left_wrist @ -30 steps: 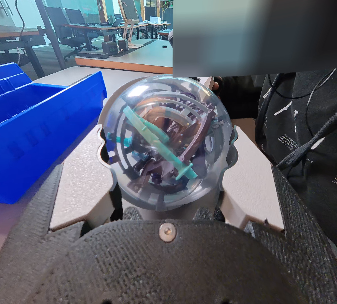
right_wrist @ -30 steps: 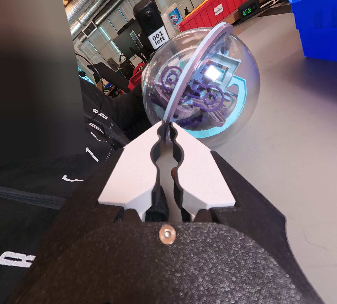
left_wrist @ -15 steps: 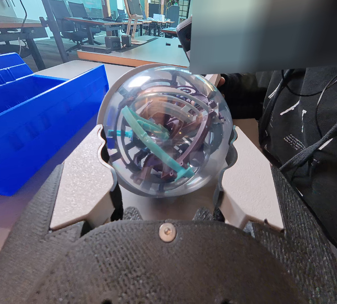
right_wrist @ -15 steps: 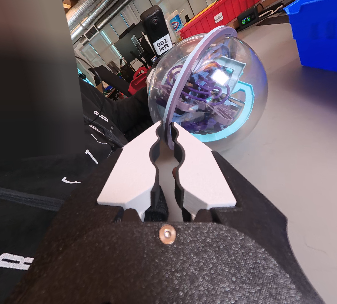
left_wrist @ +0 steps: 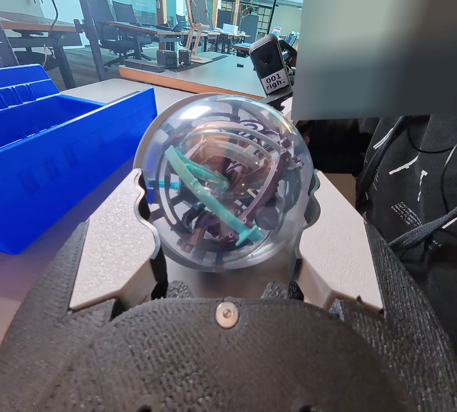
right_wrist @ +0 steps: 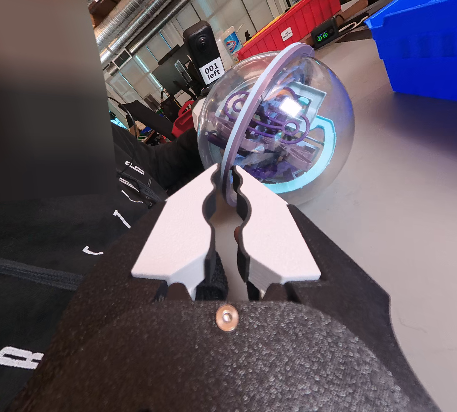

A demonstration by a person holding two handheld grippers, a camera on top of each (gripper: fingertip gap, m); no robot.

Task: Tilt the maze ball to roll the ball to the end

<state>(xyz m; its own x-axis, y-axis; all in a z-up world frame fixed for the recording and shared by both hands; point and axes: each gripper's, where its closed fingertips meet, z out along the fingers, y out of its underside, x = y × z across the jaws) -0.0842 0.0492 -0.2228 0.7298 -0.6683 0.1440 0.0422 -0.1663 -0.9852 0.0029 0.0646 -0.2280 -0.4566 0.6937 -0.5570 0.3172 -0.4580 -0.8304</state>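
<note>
Since the earlier frames the maze ball [left_wrist: 223,183] has slid out of the left gripper [left_wrist: 225,192], whose white fingers [left_wrist: 118,234] stand spread wide beside the sphere, close to its sides but seemingly no longer clamping it, so the sphere now rests on the grey table [right_wrist: 371,202]. That likely hands the tilting to the right gripper [right_wrist: 226,177], its jaws nearly closed and pinching the pale rim ring [right_wrist: 247,133] that circles the sphere and leans to the right. I cannot make out the small ball inside the purple and teal tracks, so progress is unclear. Left of the sphere in the left wrist view a blue bin [left_wrist: 61,152] stands near, limiting tilts that way; the person's dark clothing [left_wrist: 408,189] crowds the right.
</note>
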